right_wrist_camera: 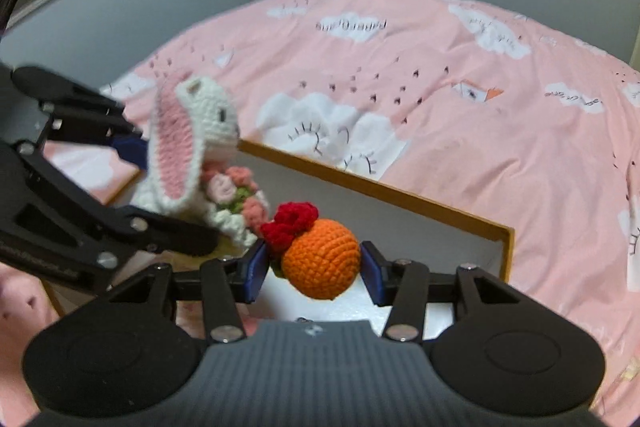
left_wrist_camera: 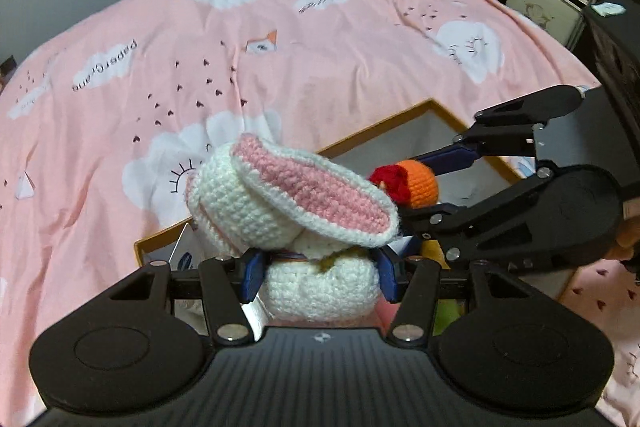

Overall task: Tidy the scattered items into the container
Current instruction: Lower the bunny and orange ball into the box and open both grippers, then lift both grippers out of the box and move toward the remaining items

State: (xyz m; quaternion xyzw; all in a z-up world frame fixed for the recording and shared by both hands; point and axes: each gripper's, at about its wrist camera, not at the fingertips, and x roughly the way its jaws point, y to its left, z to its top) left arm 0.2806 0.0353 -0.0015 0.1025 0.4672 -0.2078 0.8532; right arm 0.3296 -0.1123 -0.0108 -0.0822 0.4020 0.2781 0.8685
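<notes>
**Two crochet toys held over the open box**

Blue pads of the left gripper point(left_wrist_camera: 318, 273) press on the round white body of a crochet rabbit point(left_wrist_camera: 296, 203), jaws fairly wide because the body is plump; the grip sits low, so the pink-lined ears flop forward and the head tips freely. In the right wrist view the right gripper point(right_wrist_camera: 312, 269) is closed more narrowly on an orange crochet ball point(right_wrist_camera: 322, 259) with a red flower point(right_wrist_camera: 290, 223) on top, clamped across its middle so it cannot roll out.

Both toys hang above the container point(right_wrist_camera: 376, 187), a shallow box with a brown rim and pale inside, lying on the pink cloud-print bedspread point(left_wrist_camera: 280, 27). The two grippers converge from opposite sides, the toys just beside each other, probably so both can be dropped in together. Judging by this, releasing is the next step; the tools should stay apart to avoid knocking.
</notes>
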